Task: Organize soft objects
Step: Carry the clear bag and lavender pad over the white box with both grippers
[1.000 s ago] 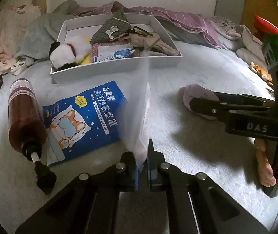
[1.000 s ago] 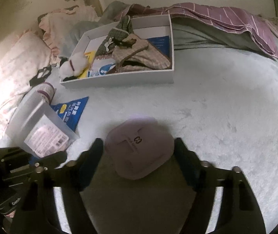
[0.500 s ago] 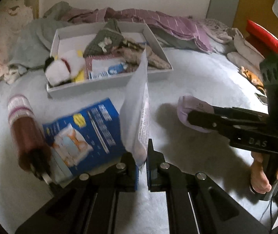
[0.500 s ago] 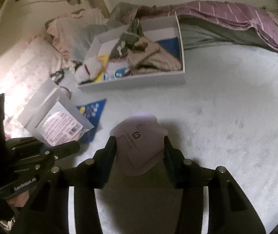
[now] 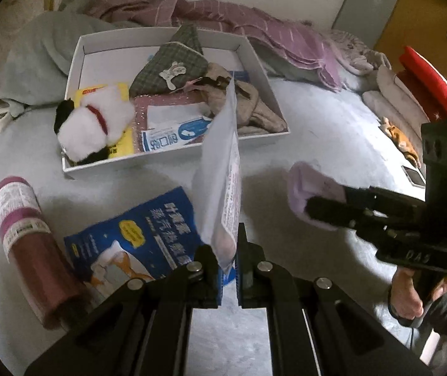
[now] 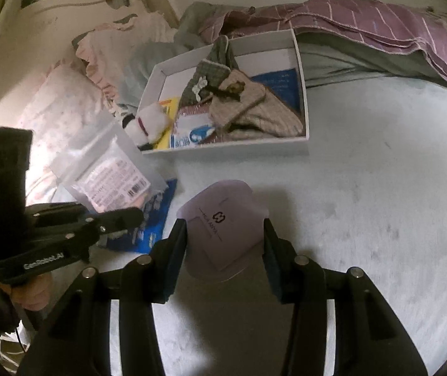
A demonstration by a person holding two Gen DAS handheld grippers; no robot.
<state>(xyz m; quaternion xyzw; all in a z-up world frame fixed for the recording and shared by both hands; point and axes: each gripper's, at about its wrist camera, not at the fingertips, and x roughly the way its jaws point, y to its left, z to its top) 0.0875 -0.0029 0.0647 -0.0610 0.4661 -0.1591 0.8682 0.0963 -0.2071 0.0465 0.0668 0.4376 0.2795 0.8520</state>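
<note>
Grippers loaded for transfer — left gripper (image 5: 228, 261) pinches frosted pouch (image 5: 221, 185) by its bottom edge, right gripper (image 6: 225, 246) clamps lilac pad (image 6: 223, 225) across its width — both above the bed, short of white box (image 5: 264, 65).

The right tool (image 6: 225, 250) grips a lilac pouch (image 6: 223, 228); the left tool (image 6: 129, 216) pinches a clear packet (image 6: 110, 172).

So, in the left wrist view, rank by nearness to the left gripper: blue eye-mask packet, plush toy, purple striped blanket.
From the left gripper:
1. Blue eye-mask packet, on the bed just left of the fingers.
2. Plush toy, in the white box's near-left corner.
3. Purple striped blanket, behind the box.
</note>
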